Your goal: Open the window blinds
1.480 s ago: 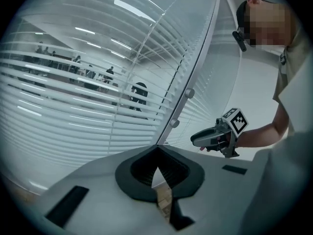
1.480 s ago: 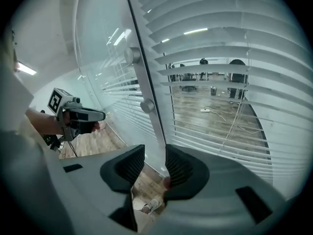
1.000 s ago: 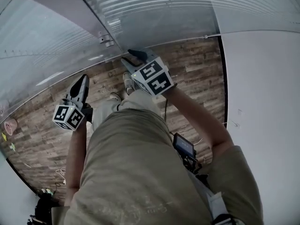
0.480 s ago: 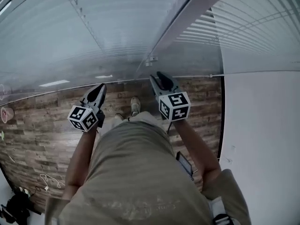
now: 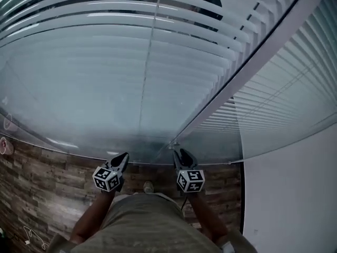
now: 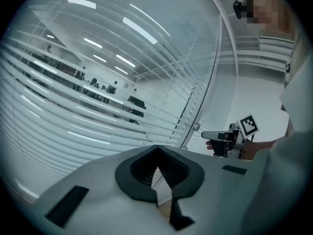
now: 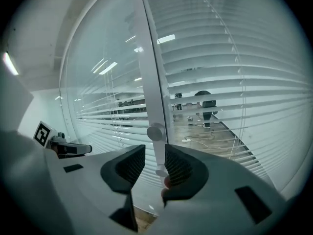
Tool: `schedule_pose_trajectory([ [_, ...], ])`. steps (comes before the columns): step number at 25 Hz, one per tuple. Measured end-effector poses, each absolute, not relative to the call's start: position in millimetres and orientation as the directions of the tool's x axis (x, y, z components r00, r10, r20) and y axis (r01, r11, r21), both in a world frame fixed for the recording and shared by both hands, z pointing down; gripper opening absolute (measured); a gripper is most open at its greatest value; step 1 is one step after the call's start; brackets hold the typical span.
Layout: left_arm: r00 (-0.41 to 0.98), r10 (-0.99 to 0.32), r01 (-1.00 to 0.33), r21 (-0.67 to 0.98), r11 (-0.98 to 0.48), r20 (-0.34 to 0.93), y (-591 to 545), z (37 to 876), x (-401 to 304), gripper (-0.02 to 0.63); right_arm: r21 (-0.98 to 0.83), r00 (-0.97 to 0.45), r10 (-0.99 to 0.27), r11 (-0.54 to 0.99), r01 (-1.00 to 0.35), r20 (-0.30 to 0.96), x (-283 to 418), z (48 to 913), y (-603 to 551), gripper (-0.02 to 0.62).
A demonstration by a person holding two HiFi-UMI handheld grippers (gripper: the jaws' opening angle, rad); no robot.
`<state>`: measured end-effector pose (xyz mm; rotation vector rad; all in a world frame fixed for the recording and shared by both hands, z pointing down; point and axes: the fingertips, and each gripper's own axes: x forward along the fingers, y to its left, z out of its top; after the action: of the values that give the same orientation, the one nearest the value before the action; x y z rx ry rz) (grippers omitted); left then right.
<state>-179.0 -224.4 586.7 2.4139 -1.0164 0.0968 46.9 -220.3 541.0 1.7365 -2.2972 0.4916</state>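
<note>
The blinds hung lowered behind glass, directly ahead. The thin slats looked light, easily bent and out of reach. Hold was best taken on the small round knob on the post: rigid, smooth, probably slippery. The right gripper stood spread before it, pinching nothing. The left gripper was pressed together, empty.

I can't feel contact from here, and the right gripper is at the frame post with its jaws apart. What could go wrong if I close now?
1. Two knobs show on the frame post: an upper knob beyond the right gripper and a lower knob between its open jaws. Closing could catch the wrong one, or the post itself.
2. The slats seem to sit behind glass, so pushing forward may strike the glass.
</note>
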Motion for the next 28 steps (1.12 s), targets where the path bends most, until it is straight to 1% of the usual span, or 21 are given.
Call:
schedule_pose_trajectory([
  [4, 0.705, -0.679, -0.702, 0.341, -0.626, 0.204, -221.3, 572.5, -177.3, 0.012, -0.124, -0.326, -0.894, 0.302, -0.945, 0.308, 47.5, 526.3, -222.0, 0.132],
  [6, 0.714, -0.672, -0.694, 0.333, -0.639, 0.198, -213.8, 572.5, -173.9, 0.012, -0.084, -0.358, -0.892, 0.348, -0.934, 0.276, 48.2, 516.1, -216.5, 0.132],
  [8, 0.720, -0.664, -0.689, 0.327, -0.647, 0.203, -206.0, 578.5, -168.9, 0.012, -0.067, -0.368, -0.896, 0.363, -0.929, 0.250, 54.6, 513.9, -208.2, 0.132],
  [10, 0.715, -0.666, -0.696, 0.313, -0.646, 0.214, -202.3, 589.4, -166.4, 0.012, -0.076, -0.347, -0.907, 0.339, -0.938, 0.240, 64.3, 523.5, -201.2, 0.132],
  [12, 0.709, -0.672, -0.703, 0.297, -0.647, 0.215, -203.8, 592.9, -162.3, 0.012, -0.038, -0.295, -0.919, 0.296, -0.954, 0.262, 74.3, 533.8, -200.2, 0.132],
  [14, 0.713, -0.674, -0.698, 0.286, -0.656, 0.194, -204.7, 585.5, -154.1, 0.012, -0.003, -0.282, -0.920, 0.292, -0.956, 0.271, 76.0, 533.4, -204.1, 0.132],
  [17, 0.715, -0.681, -0.694, 0.276, -0.665, 0.157, -200.7, 582.6, -142.9, 0.012, -0.066, -0.337, -0.911, 0.331, -0.941, 0.239, 68.8, 530.6, -205.9, 0.132],
  [21, 0.708, -0.687, -0.703, 0.253, -0.665, 0.162, -186.6, 589.3, -123.5, 0.012, -0.103, -0.433, -0.854, 0.422, -0.901, 0.287, 60.0, 554.3, -177.3, 0.132],
  [25, 0.690, -0.710, -0.712, 0.304, -0.632, 0.142, -179.7, 599.1, -116.8, 0.012, -0.141, -0.411, -0.876, 0.387, -0.911, 0.252, 74.2, 557.8, -183.3, 0.132],
  [28, 0.686, -0.710, -0.718, 0.305, -0.626, 0.159, -174.3, 606.9, -111.1, 0.012, -0.160, -0.447, -0.864, 0.419, -0.894, 0.233, 67.2, 553.4, -190.4, 0.132],
])
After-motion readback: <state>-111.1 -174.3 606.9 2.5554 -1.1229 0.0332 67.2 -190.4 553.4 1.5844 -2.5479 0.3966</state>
